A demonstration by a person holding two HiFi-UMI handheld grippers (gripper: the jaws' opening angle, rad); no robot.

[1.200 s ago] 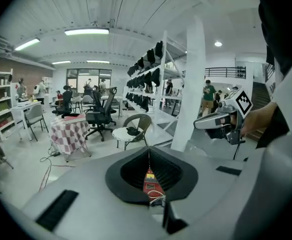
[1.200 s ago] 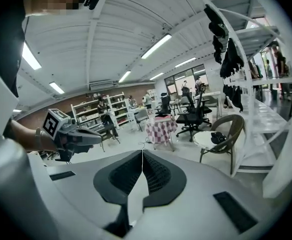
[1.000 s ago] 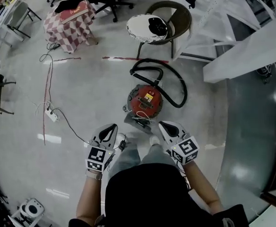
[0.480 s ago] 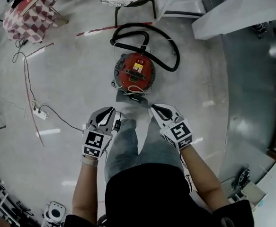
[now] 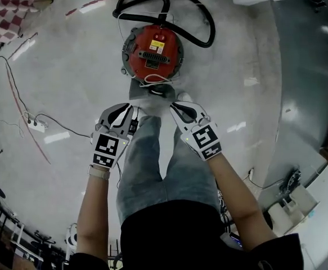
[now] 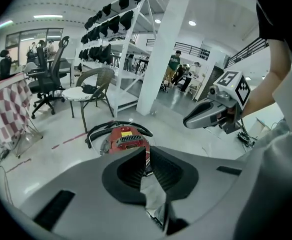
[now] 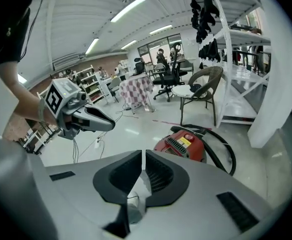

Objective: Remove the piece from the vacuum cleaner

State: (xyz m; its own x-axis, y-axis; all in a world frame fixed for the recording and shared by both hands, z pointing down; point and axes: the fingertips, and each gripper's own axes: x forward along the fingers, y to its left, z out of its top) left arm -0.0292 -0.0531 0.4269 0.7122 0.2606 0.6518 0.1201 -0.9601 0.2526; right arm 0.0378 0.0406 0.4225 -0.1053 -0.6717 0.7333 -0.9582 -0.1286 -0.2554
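The vacuum cleaner (image 5: 152, 52) is a round red canister on the grey floor (image 5: 68, 77), straight ahead of the person and just beyond their feet. Its top carries a yellow label (image 5: 157, 45) with a black grille (image 5: 151, 56) below it. A black hose (image 5: 200, 16) leaves the far side of the canister and loops round on the floor beside it. A thin white cord (image 5: 152, 83) lies in a loose curl over the near edge of the canister. Which part is the piece to come off cannot be told.

The left gripper (image 5: 120, 110) and the right gripper (image 5: 182, 108) hang side by side over the person's knees, both pointing forward and down at the canister, near it but not touching it. In the left gripper view the two dark pads meet at their tips with nothing between them. In the right gripper view the pads stand together too, with only a thin slit between them and nothing in it. Each gripper carries a cube with square markers behind its jaws.

The person's legs (image 5: 152, 162), in grey trousers, fill the space between the two arms.

Farther out, a power strip (image 5: 35, 125) with trailing cables lies on the floor to the left. A table under a red-and-white checked cloth (image 5: 3, 16) stands in the far left corner. Beyond the canister are a wicker chair (image 6: 93, 86) and tall white shelves (image 6: 130, 44) with dark things on them.
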